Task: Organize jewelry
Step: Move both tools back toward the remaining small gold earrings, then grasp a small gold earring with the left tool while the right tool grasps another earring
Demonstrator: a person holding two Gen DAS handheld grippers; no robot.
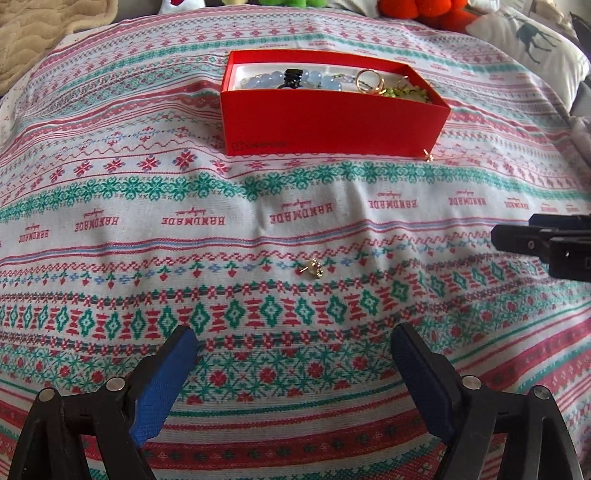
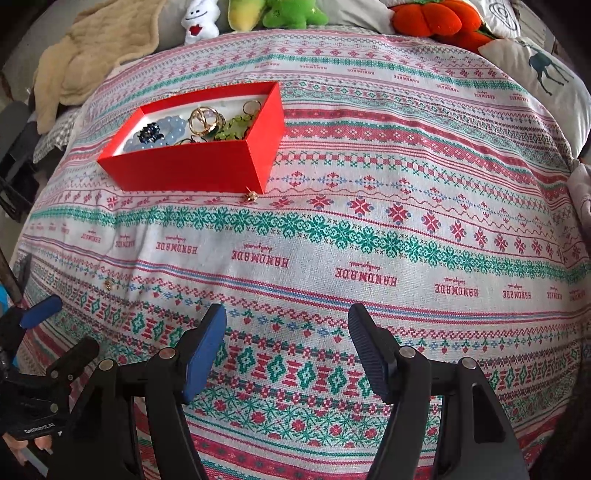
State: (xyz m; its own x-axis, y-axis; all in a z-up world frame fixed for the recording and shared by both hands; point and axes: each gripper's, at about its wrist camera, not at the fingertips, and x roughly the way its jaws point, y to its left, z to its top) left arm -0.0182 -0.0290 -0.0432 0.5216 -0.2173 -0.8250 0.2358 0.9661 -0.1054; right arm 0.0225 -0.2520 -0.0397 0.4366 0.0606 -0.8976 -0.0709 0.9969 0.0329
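Left gripper (image 1: 293, 345): fingers stood spread wide over the patterned cloth (image 1: 258, 369), holding nothing.
Right gripper (image 2: 287, 325): likewise spread and empty, pointed across the cloth toward the box.
Near earring (image 1: 313, 268): a small gold stud lay loose on the cloth just ahead of the left gripper, between its fingers' line of reach; its post pointed off to one side.
Handling: it looked very light, hard and slick, and tiny against the pads, so it would likely skid or flip if nudged. The soft cloth under it would give, letting the fingertips press down around it. The best hold seemed to be across the ornamental head, not the thin post.
Second earring (image 2: 252, 195): another gold stud lay beside the box's near corner, close to or touching its wall; which could not be told.
Red box (image 1: 332, 122): open, sitting farther back on the cloth, already holding blue beads (image 1: 266, 79), gold rings (image 1: 369, 81) and green pieces (image 2: 236, 127).
Beyond: plush toys (image 2: 291, 13) and a beige blanket (image 2: 92, 55) lay at the far edge.
Judgement: two studs appeared left to box.
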